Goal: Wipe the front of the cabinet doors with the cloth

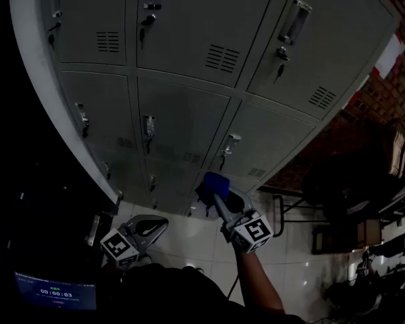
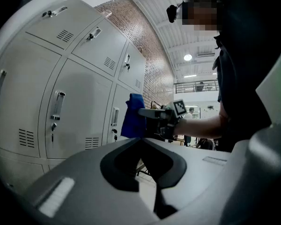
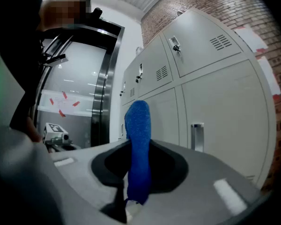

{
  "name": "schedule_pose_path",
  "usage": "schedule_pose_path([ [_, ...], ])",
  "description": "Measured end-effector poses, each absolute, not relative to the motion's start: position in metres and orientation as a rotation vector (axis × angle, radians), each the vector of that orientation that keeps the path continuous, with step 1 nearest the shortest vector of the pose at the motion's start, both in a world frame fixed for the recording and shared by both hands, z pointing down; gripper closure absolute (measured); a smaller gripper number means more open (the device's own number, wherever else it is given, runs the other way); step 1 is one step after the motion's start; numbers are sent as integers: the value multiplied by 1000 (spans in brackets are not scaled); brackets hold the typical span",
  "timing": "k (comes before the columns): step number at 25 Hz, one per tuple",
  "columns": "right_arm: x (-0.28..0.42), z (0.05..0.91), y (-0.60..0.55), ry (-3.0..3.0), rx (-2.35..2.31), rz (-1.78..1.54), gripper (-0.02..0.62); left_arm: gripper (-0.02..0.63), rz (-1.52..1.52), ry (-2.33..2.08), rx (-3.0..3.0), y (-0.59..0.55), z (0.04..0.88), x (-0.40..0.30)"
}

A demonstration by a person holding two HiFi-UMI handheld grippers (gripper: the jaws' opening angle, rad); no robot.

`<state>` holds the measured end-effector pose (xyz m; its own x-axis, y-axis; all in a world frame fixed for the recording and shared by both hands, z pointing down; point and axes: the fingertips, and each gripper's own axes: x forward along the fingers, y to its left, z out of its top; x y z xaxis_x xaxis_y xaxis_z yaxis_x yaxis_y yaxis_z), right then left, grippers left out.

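Note:
Grey metal cabinet doors (image 1: 182, 120) with handles, locks and vents fill the head view. My right gripper (image 1: 214, 193) is shut on a blue cloth (image 1: 212, 182), which stands up from its jaws (image 3: 138, 139). The cloth is held close to a lower door in the right-hand column; I cannot tell if it touches. In the left gripper view the blue cloth (image 2: 132, 116) and the right gripper (image 2: 154, 112) hang beside the doors (image 2: 79, 102). My left gripper (image 1: 155, 227) is low and to the left, off the doors, its jaws (image 2: 143, 146) together and empty.
A brick wall (image 1: 381, 96) meets the cabinet's right end, with dark chairs and tables (image 1: 364, 181) below it. Pale tiled floor (image 1: 189, 241) lies under the grippers. A small screen with a timer (image 1: 55, 293) glows at the lower left. A metal-framed glass door (image 3: 100, 78) stands past the cabinet's far end.

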<state>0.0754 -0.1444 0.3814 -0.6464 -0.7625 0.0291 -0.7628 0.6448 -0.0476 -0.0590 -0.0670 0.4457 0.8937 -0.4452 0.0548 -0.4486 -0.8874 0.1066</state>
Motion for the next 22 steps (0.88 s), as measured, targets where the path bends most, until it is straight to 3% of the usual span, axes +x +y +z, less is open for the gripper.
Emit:
schedule_pose_path([
  [8,121,312,-242,-2714,1535,-248,517,606,-48,-679,2872,-68,440,-65],
  [22,143,273,-312,-2612,1654,-152,517,606,-34,-640,2884,-61,438,-55],
])
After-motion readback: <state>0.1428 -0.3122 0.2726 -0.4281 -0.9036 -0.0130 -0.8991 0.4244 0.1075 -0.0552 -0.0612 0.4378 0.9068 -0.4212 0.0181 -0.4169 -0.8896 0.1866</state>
